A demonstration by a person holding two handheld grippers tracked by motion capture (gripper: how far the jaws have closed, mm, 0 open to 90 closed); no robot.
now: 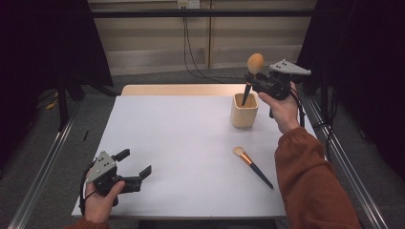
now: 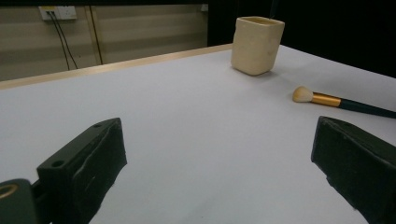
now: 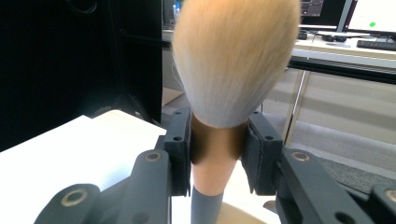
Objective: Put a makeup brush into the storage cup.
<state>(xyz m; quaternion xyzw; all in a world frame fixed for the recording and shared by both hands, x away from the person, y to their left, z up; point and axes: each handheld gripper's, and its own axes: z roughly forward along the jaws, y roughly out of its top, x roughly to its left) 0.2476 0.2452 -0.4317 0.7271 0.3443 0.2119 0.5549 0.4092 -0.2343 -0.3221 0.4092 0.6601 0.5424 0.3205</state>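
A large makeup brush (image 1: 253,69) with a fluffy orange-white head (image 3: 233,56) stands upright, bristles up, its dark handle reaching down into a cream square cup (image 1: 244,110). My right gripper (image 1: 253,82) is shut on its brown ferrule (image 3: 217,142), held above the cup's rim at the table's far right. A smaller brush (image 1: 252,166) with a gold ferrule and dark handle lies flat on the white table (image 1: 181,157), in front of the cup (image 2: 257,44). My left gripper (image 1: 136,164) rests at the near left corner, open, with nothing between its fingers (image 2: 88,163).
The small brush (image 2: 336,100) lies to the right ahead of my left gripper. A wooden strip (image 1: 181,89) edges the table's far side. Metal rails (image 1: 43,176) run along both sides on the floor, and cables (image 1: 191,52) hang down the back wall.
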